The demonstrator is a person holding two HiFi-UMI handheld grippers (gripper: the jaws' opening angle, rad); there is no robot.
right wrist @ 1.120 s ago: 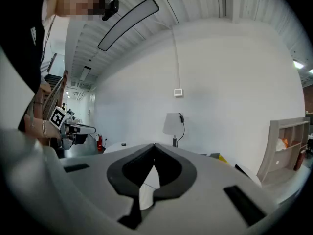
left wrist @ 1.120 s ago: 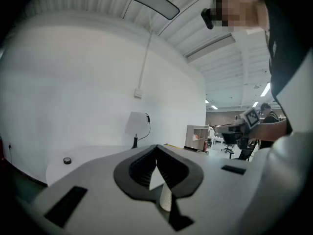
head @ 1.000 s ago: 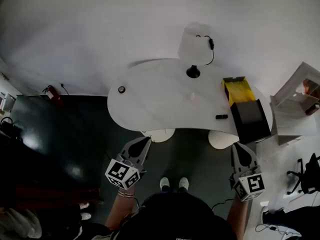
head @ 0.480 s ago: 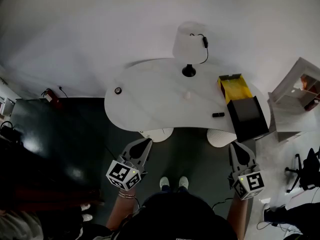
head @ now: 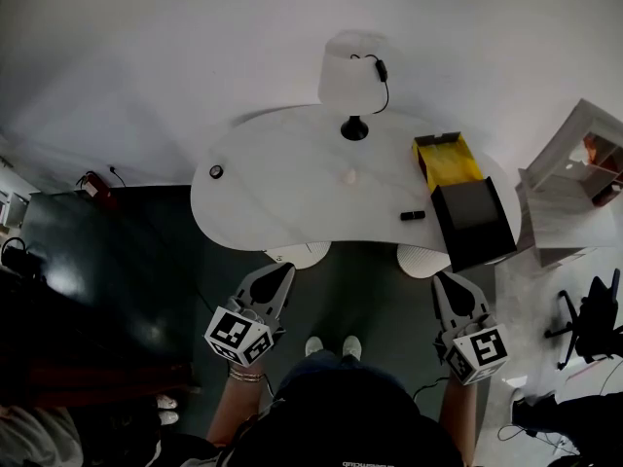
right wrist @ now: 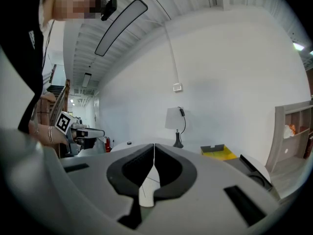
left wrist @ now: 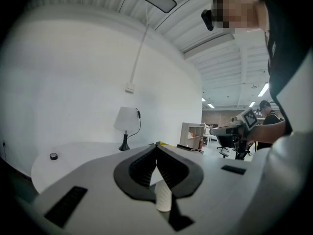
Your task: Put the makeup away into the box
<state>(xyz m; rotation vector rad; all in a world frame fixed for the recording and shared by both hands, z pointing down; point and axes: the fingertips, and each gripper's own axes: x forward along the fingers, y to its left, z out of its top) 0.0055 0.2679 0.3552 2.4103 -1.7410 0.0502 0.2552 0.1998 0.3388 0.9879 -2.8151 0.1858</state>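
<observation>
On the white table (head: 282, 207), an open yellow box (head: 443, 159) sits against a black box (head: 472, 220) (its inside is too dark to read). A small black makeup tube (head: 413, 215) lies on the tabletop just beside the black box, outside both. The left gripper (head: 283, 269) and right gripper (head: 441, 278) hang short of the table, jaws together and empty.

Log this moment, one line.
left gripper: shut, empty | right gripper: shut, empty | makeup item: on table | black box: beside it
</observation>
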